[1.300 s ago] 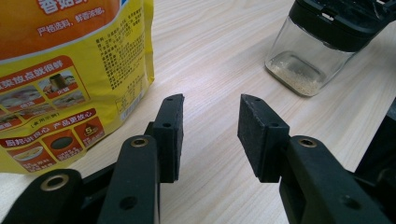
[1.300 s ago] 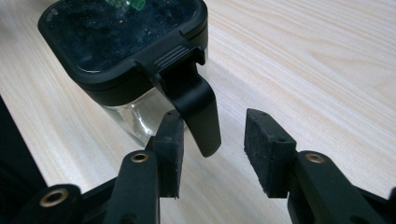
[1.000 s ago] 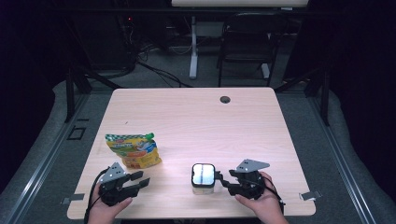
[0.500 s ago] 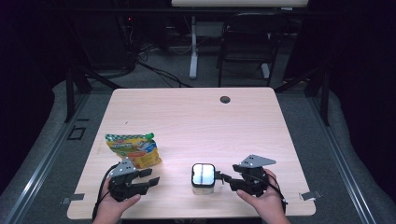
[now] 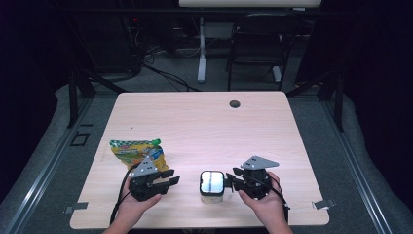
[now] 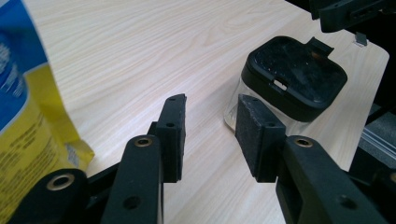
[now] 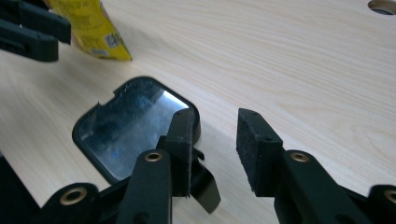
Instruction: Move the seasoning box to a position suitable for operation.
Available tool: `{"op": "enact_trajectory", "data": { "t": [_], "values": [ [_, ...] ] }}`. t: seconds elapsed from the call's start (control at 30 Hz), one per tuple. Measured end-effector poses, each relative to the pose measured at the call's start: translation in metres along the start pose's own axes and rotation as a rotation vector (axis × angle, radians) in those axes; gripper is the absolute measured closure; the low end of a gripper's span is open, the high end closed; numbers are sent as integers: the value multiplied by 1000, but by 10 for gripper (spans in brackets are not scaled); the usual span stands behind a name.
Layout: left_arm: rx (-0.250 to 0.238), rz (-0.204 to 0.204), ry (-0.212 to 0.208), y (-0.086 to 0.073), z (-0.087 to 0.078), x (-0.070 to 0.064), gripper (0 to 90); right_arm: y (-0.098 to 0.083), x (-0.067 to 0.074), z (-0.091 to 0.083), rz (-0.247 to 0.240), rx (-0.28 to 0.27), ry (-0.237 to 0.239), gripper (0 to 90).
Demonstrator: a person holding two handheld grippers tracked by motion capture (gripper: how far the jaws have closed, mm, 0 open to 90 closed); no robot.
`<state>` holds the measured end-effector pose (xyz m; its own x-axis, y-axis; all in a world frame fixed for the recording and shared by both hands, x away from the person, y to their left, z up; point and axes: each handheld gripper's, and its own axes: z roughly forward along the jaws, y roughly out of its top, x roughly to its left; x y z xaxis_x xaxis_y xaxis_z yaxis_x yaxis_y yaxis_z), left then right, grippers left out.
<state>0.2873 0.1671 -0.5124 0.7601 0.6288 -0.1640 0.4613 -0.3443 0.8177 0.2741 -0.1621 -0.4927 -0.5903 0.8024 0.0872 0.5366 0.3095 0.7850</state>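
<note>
Black foam pads on both claws, and neither one is clamped on anything. Nearest the table's [image 5: 272, 117] front edge, the left gripper [image 5: 168, 179] sits in the person's left hand [image 5: 134, 204] with its jaws partly apart; they've just been closing in, with nothing but bare wood showing between them in the left gripper view [image 6: 210, 135]. The right gripper [image 5: 230, 181] in the right hand [image 5: 263, 207] is the same story: half open, jaws just been narrowing, nothing pinched. Its tips sit right beside the small clear container with the black lid [image 5: 212, 183], and in the right gripper view one pad [image 7: 181, 140] overlaps the lid's edge [image 7: 126, 126], though I can't tell if it's actually touching.

That container stands near the front edge, between the two grippers, closer to the right one. From the left gripper view it's a clear tub with a black snap lid [image 6: 294, 74], glossy on top.

A bit further back on the left is the yellow snack pouch [image 5: 136, 152], lying flat, green cap at its right end. The printing is colourful, blue and yellow up close [image 6: 23, 116], but too blurry to read any brand.

Far side of the tabletop has a round cable hole [image 5: 234, 104].
</note>
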Motion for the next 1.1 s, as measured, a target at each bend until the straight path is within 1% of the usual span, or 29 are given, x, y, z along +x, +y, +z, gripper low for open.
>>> {"op": "enact_trajectory", "data": {
  "t": [0.03, 0.13, 0.17, 0.23, 0.27, 0.3, 0.33, 0.4, 0.43, 0.47, 0.5, 0.53, 0.6, 0.63, 0.67, 0.7, 0.73, 0.77, 0.8, 0.87, 0.97, 1.1],
  "values": [
    [1, 0, 6, 2, 2, 0, 645, 1, 1, 1, 10, -5, 2, 675],
    [10, 7, 7, 4, 6, -1, 656, 3, 3, 2, 15, -13, 4, 679],
    [8, 3, -2, 6, 10, -1, 659, 3, 5, 3, 10, -12, -11, 680],
    [13, 4, -3, 8, 12, -2, 666, 3, 6, 3, 8, -7, -15, 682],
    [17, 10, -1, 9, 13, -2, 673, 2, 6, 3, -2, -4, -23, 690],
    [19, 10, 1, 10, 15, -3, 685, 2, 8, 3, -5, -9, -33, 696],
    [23, 10, 0, 11, 17, -5, 717, 1, 8, 3, -8, -5, -47, 716],
    [25, 10, -1, 11, 18, -5, 727, 0, 8, 4, -1, -1, -43, 726],
    [16, 1, -1, 12, 20, -7, 759, -2, 9, 4, -4, 8, -49, 741],
    [16, 1, -1, 12, 20, -7, 765, -2, 9, 4, -4, 8, -49, 741],
    [9, -2, -10, 12, 21, -8, 778, -4, 9, 4, 16, 13, -43, 753],
    [9, -2, -10, 12, 21, -8, 785, -4, 9, 4, 16, 13, -43, 753],
    [-3, -8, -37, 9, 21, -9, 788, -5, 10, 2, 31, 15, -42, 767],
    [4, 3, -44, 6, 22, -11, 797, -7, 11, 1, 39, 9, -45, 774],
    [4, 3, -44, 6, 22, -11, 799, -7, 11, 1, 33, 14, -44, 778],
    [17, 15, -41, 3, 23, -12, 803, -8, 11, 1, 43, 12, -45, 783],
    [17, 15, -41, 3, 23, -12, 805, -8, 11, 1, 43, 12, -45, 783],
    [20, 12, -46, 2, 23, -13, 813, -10, 11, 1, 54, 13, -40, 791],
    [25, 14, -43, 1, 23, -13, 813, -10, 11, 1, 54, 13, -40, 791],
    [31, 20, -51, 0, 24, -14, 813, -11, 12, 1, 69, 6, -34, 796],
    [31, 21, -49, 0, 24, -15, 818, -12, 14, 2, 72, 10, -18, 807],
    [33, 24, -52, -1, 24, -16, 827, -11, 15, 2, 70, 10, -23, 812]
  ]
}}
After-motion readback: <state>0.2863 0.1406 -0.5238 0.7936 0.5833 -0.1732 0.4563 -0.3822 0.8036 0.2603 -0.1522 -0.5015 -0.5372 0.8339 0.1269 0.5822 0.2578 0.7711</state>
